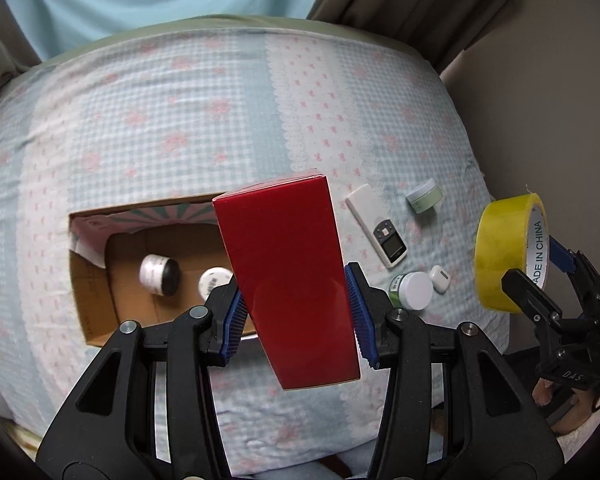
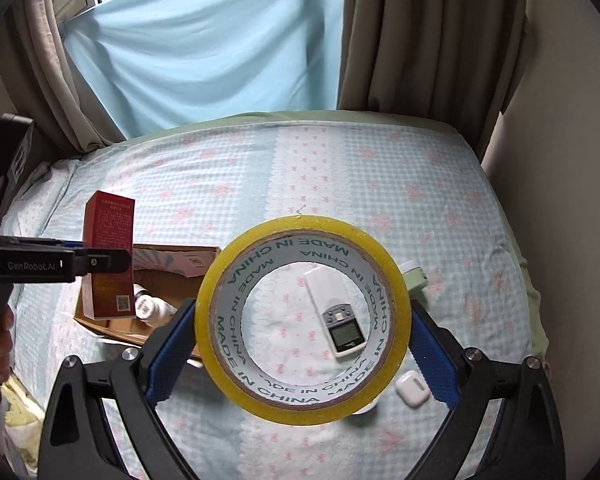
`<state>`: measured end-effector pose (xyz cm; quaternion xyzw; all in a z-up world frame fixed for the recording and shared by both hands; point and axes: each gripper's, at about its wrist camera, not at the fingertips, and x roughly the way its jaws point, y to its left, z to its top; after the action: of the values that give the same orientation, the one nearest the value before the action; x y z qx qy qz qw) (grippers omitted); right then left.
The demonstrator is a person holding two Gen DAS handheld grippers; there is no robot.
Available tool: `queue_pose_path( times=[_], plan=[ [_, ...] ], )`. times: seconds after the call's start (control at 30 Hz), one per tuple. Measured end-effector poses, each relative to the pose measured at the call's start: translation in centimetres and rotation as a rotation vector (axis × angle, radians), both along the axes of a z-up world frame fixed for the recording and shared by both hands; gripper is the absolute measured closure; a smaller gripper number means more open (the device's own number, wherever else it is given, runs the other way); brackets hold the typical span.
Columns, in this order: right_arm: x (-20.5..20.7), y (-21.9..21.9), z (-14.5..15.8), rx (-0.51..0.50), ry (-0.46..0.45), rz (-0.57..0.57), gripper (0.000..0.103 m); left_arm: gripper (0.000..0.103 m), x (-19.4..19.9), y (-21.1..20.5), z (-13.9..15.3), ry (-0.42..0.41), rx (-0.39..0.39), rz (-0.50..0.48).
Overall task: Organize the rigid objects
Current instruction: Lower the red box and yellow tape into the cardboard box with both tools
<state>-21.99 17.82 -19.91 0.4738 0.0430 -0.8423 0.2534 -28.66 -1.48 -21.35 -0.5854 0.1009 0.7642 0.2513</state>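
Nearest the cameras, the left gripper (image 1: 298, 312) has its jaws closed on the side faces of a tall red carton (image 1: 288, 276), held tilted in the air above the near right corner of the cardboard box (image 1: 94, 280); the right gripper (image 2: 300, 344) has its jaws closed across the outer rim of a roll of yellow tape (image 2: 303, 320), held off the bed to the right of the cardboard box. The carton looks light and stiff but glossy, so a grip on its flat opposite faces, as here, probably resists slipping best; too hard a squeeze could dent the thin board. The tape roll is rigid and fairly light, and pinching across its diameter seems secure. Its core reads "MADE IN CHINA", repeated around the ring; the left gripper's arm reads "GenRobot.AI"; the carton carries small print, too fine to read, and a square code. Inside the cardboard box lie a black-and-white jar (image 1: 160, 274) and a white-capped bottle (image 1: 214, 282). On the bed (image 1: 180, 120), to the right of the cardboard box, lie a white-lidded jar (image 1: 416, 290), an earbud case (image 1: 439, 278), a white remote control (image 1: 376, 226) and, farthest, a pale green jar (image 1: 424, 196).
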Motion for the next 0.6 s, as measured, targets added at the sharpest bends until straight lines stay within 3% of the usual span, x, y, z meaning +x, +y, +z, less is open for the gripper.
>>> queue_pose_path(
  times=[0.27, 0.37, 0.6],
  plan=[
    [3.0, -8.3, 0.6, -0.031, -0.049, 0.079, 0.006, 0.065, -2.1, -10.6, 0.2, 0.028, -0.052, 0.060],
    [3.7, -10.9, 0.1, -0.027, -0.076, 0.106, 0.006, 0.065, -3.4, -13.7, -0.6, -0.008, -0.029, 0.090],
    [3.2, -15.6, -3.1, -0.036, -0.199, 0.121, 0.006, 0.065, -5.5, -16.6, -4.2, -0.056, -0.050, 0.099]
  ],
)
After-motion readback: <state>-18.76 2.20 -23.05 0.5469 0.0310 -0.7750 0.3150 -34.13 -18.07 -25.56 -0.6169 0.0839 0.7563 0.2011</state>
